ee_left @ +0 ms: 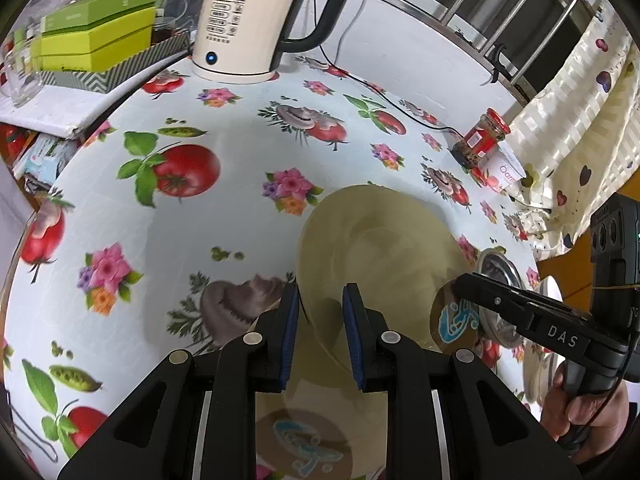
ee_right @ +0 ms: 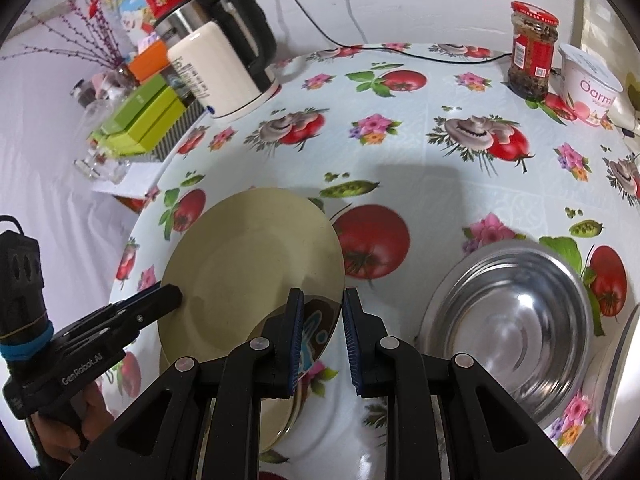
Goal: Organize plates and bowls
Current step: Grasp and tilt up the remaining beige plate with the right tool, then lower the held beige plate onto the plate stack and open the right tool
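Note:
A beige plate is tilted above a patterned plate with a blue motif on the tablecloth. My left gripper has its jaws a little apart with the beige plate's rim between them; in the right wrist view its fingers sit at the plate's left edge. My right gripper is open and empty beside the plates; in the left wrist view its fingers are at the plate's right edge. A steel bowl sits to the right.
A cream kettle stands at the back with green boxes to its left. A red-lidded jar and a yogurt cup stand at the back right. A white dish's rim shows at the far right.

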A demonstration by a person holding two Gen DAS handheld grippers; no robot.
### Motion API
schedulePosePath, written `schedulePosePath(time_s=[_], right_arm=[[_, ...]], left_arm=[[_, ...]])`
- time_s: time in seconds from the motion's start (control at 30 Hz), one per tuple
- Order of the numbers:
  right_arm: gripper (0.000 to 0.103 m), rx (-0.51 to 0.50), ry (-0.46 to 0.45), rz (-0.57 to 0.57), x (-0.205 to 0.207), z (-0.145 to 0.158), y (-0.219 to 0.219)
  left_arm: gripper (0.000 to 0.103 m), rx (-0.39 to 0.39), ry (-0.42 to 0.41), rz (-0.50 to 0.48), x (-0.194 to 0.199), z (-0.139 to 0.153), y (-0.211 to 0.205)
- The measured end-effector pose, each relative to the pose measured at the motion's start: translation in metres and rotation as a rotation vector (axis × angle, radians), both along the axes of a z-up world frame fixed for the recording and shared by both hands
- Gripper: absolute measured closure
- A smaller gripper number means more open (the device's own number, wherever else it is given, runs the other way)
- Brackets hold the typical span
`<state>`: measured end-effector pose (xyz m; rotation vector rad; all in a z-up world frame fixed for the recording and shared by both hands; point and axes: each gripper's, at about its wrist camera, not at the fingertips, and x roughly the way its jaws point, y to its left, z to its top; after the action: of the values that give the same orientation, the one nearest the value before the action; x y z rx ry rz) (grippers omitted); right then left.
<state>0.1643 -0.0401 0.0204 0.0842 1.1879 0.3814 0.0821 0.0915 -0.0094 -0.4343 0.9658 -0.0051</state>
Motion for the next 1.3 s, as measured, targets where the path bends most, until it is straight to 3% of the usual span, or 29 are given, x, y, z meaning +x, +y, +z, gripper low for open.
schedulePosePath(time_s=[0.6,1.3], right_arm=[[0.084,-0.008,0.042,0.067,-0.042,-0.017,0.022],[0.084,-0.029,0.061,0.101,-0.060,-0.024,0.027]], left_arm=[[0.080,0.013,0.034,0.044,-0.047,-0.013,0.009],[0.079,0.008,0.068,0.053,-0.064,-0.022,0.007]])
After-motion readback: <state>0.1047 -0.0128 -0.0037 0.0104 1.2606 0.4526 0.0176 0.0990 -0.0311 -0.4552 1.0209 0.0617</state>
